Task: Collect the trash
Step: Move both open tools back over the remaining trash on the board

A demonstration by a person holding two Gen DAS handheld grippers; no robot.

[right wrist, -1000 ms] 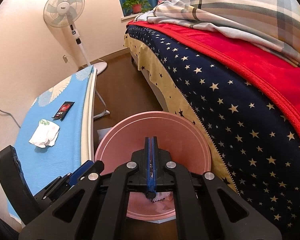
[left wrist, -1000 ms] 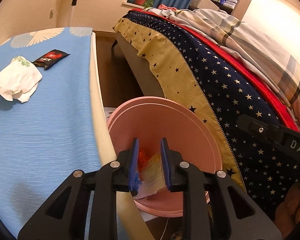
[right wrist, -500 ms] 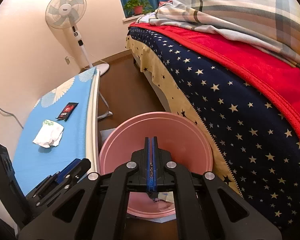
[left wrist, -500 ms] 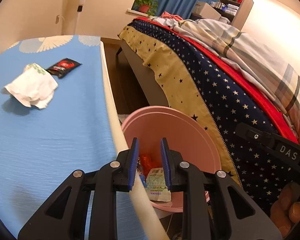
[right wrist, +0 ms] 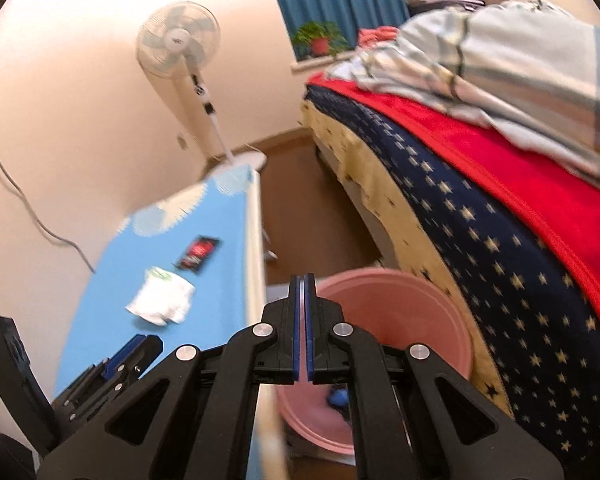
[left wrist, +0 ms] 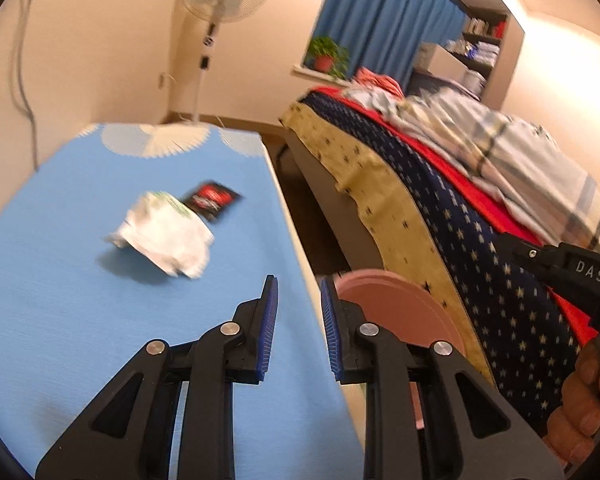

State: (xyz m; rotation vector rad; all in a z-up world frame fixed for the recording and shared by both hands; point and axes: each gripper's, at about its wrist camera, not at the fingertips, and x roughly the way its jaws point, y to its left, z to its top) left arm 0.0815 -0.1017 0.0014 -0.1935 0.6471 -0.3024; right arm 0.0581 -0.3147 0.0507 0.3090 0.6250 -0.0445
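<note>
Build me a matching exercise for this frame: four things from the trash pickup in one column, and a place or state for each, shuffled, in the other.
Things:
1. left tongs
2. right tongs
3. crumpled white paper
4. pink bin

Places or states:
A. on the floor between the blue board and the bed
B. open, holding nothing
C. shut, nothing visible between them
D. lying on the blue board next to a black packet

Pairs: 1-B, 2-C, 3-D, 4-A
</note>
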